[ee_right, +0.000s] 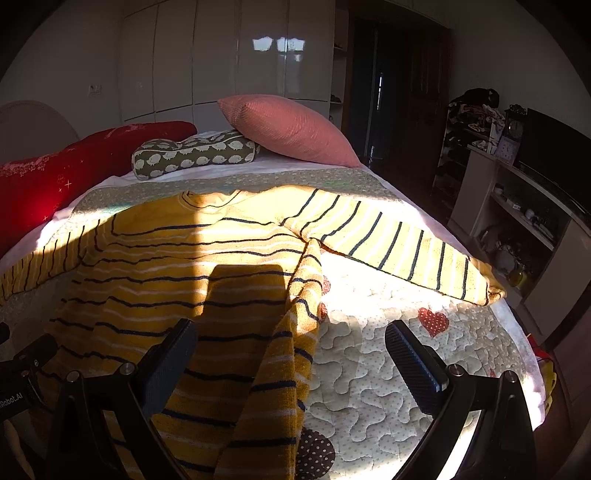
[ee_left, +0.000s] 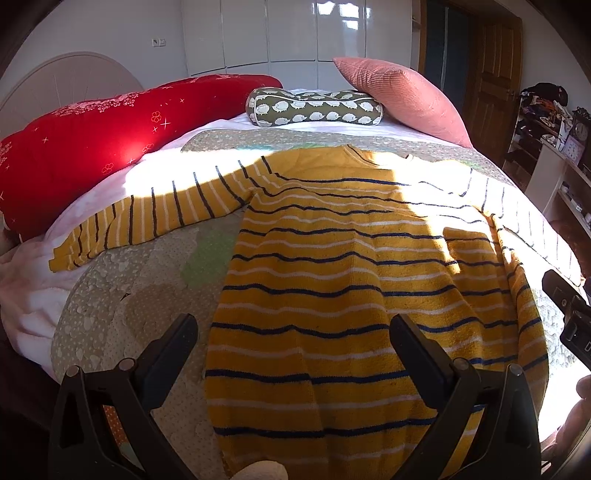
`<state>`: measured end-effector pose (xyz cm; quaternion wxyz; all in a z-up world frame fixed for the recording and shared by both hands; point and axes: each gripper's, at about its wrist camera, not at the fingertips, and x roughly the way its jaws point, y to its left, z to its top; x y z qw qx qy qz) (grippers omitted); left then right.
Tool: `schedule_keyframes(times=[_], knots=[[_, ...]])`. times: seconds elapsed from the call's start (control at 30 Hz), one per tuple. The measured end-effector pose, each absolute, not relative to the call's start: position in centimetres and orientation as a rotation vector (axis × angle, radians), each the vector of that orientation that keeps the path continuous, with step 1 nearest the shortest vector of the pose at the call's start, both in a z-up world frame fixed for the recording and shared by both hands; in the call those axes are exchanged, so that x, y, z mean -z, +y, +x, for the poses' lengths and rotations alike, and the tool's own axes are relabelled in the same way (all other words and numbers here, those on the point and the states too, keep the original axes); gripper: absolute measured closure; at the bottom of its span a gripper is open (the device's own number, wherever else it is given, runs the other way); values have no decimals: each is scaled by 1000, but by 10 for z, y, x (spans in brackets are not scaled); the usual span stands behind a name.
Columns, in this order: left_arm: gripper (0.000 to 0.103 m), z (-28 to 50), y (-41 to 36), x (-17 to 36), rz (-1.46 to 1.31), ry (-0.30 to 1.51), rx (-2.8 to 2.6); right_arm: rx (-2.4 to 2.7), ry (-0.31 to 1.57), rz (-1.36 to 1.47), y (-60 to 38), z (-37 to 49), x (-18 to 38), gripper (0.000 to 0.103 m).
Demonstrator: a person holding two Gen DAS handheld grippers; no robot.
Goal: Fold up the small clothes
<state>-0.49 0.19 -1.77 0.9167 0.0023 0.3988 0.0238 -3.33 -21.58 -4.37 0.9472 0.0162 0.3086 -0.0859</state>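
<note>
Striped yellow sweater [ee_left: 332, 258] of nubby, towel-like knit lies face-down or face-up — which cannot be told — spread flat across a quilted bedspread [ee_right: 388, 387], its body banded in mustard, white and thin navy lines, both long sleeves stretched out to the sides and its right edge rumpled into a raised fold. Sunlight falls in a hard band across the shoulders and far sleeve. The bedspread is a stippled patchwork in pale green and cream with red heart appliqués [ee_right: 433, 320], laid over a fluffy white blanket [ee_left: 22, 295] on the bed. Along the headboard side rest a long red bolster [ee_left: 92, 147] scattered with small flower and star prints, a ribbed salmon-pink cushion [ee_right: 291, 131] leaning upright, and a small olive pillow [ee_left: 314, 107] patterned with white hedgehogs. Behind stand glossy white wardrobe doors [ee_left: 277, 33] and a brown wooden door [ee_left: 495, 70]; white open shelving [ee_right: 517, 221] crowded with small items lines the room's right side. The left gripper [ee_left: 293, 332] hovers over the sweater's lower hem with its black fingers spread wide, clasping nothing. The right gripper [ee_right: 290, 341] hangs above the garment's rumpled right edge, its jaws likewise gaping and empty, one finger over the knit, the other over bare quilt.
</note>
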Motion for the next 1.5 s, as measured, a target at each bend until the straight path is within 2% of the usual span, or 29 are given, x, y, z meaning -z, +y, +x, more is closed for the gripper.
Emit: schedule_keyframes(times=[1.13, 1.5], knots=[[0, -5, 4, 25, 13, 830, -117, 136, 666, 6, -206, -31, 52, 0], [0, -18, 7, 9, 41, 778, -201, 129, 670, -3, -202, -32, 54, 0]])
